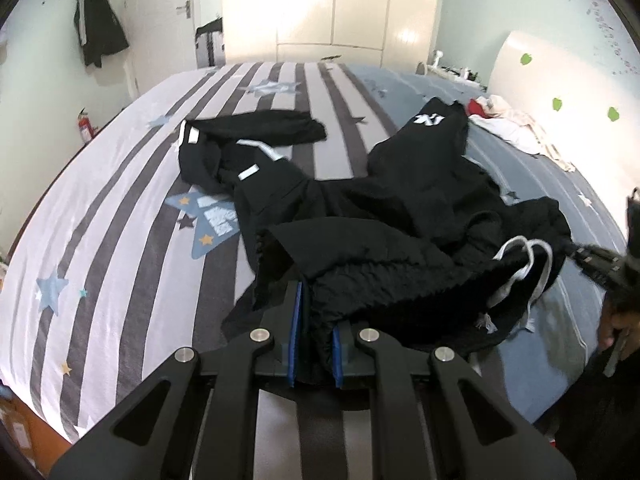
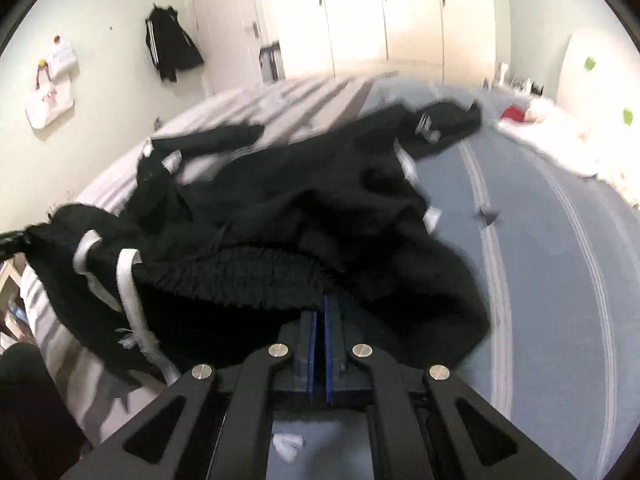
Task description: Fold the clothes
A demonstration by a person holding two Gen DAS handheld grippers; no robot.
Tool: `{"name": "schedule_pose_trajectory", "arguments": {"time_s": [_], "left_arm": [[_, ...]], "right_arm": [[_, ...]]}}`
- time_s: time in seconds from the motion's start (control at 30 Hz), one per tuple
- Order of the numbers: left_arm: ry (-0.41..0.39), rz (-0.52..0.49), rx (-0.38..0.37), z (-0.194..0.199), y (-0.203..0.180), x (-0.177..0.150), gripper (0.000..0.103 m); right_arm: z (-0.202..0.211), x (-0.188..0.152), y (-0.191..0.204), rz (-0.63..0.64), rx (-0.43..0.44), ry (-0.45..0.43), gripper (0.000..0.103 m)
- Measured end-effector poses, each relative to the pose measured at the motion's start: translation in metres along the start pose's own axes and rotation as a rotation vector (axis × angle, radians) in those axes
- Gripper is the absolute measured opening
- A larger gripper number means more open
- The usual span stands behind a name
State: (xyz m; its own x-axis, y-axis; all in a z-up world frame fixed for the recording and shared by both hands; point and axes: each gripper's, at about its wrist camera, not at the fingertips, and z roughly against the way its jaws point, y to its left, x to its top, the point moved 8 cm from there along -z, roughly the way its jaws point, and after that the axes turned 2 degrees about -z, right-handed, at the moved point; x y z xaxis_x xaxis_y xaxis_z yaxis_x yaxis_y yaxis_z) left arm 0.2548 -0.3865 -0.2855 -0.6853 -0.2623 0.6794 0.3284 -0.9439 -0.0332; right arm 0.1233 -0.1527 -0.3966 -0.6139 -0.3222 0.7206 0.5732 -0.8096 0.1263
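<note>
Black track pants (image 1: 400, 200) with white side stripes and a white drawstring (image 1: 524, 276) lie crumpled on the bed. My left gripper (image 1: 316, 320) is shut on the elastic waistband (image 1: 360, 280), with black cloth between its blue pads. My right gripper (image 2: 322, 312) is shut on the other side of the same waistband (image 2: 248, 276); it also shows at the right edge of the left wrist view (image 1: 600, 264). The pants (image 2: 300, 200) spread away from both grippers, legs toward the far side. The drawstring (image 2: 126, 280) hangs at the left in the right wrist view.
The bed (image 1: 100, 240) has a striped grey-white and blue cover with star prints. White and red clothes (image 1: 508, 120) are piled near the headboard (image 1: 560, 80). A black jacket (image 1: 98, 28) hangs on the left wall. Wardrobes (image 1: 332, 4) stand beyond the bed.
</note>
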Motion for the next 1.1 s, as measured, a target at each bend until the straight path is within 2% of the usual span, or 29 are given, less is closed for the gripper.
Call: {"name": "schedule_pose_trajectory", "arguments": {"time_s": [0.2,0.3,0.43,0.5,0.67,0.73,0.87,1.0,1.07,1.1], "left_arm": [[-0.054,-0.037,-0.033,0.044,-0.036,0.005,0.01],[-0.08,-0.042,-0.022,0.06,-0.044,0.006,0.01],[-0.084,-0.027,-0.009,0.064,-0.039,0.008,0.01],[-0.088,-0.028,0.026,0.063,-0.032,0.011,0.01],[-0.091,0.018,0.085,0.063,-0.005,0.02,0.01],[-0.079,0.024,0.076,0.062,0.002,0.02,0.01],[-0.062,-0.028,0.105,0.054,0.002,0.013,0.01],[-0.028,0.012,0.095,0.042,0.009,0.001,0.01],[-0.005,0.007,0.115,0.035,0.012,-0.007,0.01],[0.001,0.0,0.124,0.033,0.013,-0.01,0.01]], "right_arm": [[0.088,0.021,-0.014,-0.037,-0.075,-0.114,0.003],[0.106,0.012,-0.017,-0.043,-0.121,-0.084,0.003],[0.069,-0.024,-0.019,-0.013,-0.152,0.033,0.004],[0.043,-0.041,-0.018,-0.024,-0.151,0.087,0.006],[-0.001,-0.067,-0.017,-0.056,-0.191,0.168,0.008],[-0.01,-0.076,-0.024,-0.092,-0.189,0.196,0.011],[-0.008,-0.076,-0.027,-0.076,-0.209,0.179,0.013],[-0.009,-0.077,-0.035,-0.091,-0.202,0.175,0.017],[-0.005,-0.068,-0.038,-0.109,-0.18,0.141,0.004],[0.002,-0.06,-0.038,-0.117,-0.178,0.109,0.004]]}}
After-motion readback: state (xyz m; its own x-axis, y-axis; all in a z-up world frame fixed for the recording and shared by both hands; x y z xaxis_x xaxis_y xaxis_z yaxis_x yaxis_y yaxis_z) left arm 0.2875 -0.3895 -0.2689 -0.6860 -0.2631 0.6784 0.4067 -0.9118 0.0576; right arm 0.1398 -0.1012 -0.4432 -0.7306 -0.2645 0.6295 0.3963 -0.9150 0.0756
